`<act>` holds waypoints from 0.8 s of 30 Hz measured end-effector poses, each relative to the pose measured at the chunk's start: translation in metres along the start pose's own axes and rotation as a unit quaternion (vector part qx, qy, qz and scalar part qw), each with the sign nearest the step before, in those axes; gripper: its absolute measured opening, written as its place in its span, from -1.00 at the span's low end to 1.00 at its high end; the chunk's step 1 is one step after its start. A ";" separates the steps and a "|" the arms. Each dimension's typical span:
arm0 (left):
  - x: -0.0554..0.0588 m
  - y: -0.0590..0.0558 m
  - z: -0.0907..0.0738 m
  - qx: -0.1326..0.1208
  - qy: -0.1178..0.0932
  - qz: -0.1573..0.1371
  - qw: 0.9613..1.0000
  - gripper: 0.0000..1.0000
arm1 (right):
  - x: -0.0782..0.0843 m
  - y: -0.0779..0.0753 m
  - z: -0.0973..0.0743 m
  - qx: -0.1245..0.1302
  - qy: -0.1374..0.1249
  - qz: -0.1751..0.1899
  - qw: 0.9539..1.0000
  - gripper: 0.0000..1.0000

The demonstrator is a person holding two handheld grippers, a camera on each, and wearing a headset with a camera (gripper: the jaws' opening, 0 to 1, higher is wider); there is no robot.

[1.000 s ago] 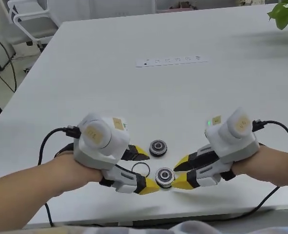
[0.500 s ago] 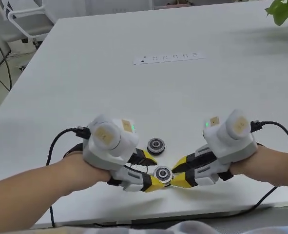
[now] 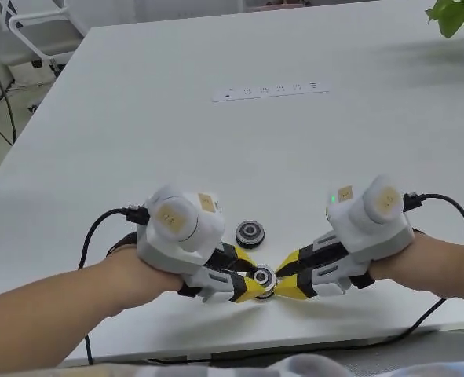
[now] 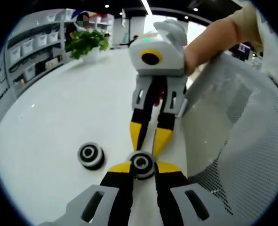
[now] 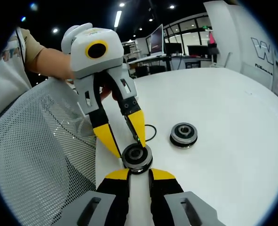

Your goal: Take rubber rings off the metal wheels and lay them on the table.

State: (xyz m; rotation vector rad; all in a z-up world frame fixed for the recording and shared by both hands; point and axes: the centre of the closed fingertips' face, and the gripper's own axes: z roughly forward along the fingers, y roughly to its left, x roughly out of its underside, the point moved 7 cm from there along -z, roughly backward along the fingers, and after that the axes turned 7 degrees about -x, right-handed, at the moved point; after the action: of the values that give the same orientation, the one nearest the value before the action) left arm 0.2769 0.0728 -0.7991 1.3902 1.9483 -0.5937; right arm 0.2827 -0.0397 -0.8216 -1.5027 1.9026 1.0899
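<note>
Table [image 3: 216, 149]: all the work is sitting near its front edge. Left gripper [image 3: 248, 273] and right gripper [image 3: 284, 275] are meeting tip to tip on the near wheel [image 3: 263, 278], which is resting on the table between them.

Left jaws are standing narrow, flanking the near wheel and touching its sides. I'm reading that as a clamp. Right jaws are narrow too, with tips at the rim. Can't tell whether they're biting rubber or just touching.

Far wheel [image 3: 250, 232] is lying just behind, untouched. A loose ring [image 5: 155, 133] is lying flat beside the left jaws, so at least one is already off.

Step in hand: I'm judging this as the start of stripping the near wheel. Next move is calling for the left to be holding the hub steady while the right is catching the ring's edge and peeling it off, then laying it down.

Versus a second ago: the left jaws were spread wide and are now closing on the near wheel. The left gripper is now sitting over the spot where the loose ring was showing in the head view. Far wheel isn't moving.
</note>
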 end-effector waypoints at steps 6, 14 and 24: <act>-0.001 -0.001 0.002 -0.018 -0.002 0.033 0.999 -0.72 | 0.000 0.000 0.000 0.003 -0.001 -0.001 1.000 -0.76; -0.001 -0.003 0.001 -0.031 0.000 0.034 0.999 -0.73 | 0.002 0.001 0.001 0.012 0.001 0.019 1.000 -0.95; 0.000 -0.004 0.000 -0.039 -0.002 0.052 0.998 -0.75 | 0.004 -0.003 0.000 0.005 -0.031 0.123 0.992 -1.00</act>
State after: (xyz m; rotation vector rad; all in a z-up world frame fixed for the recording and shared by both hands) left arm 0.2735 0.0714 -0.7992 1.4303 1.8640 -0.4680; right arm 0.2848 -0.0424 -0.8251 -1.2375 2.0867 1.2164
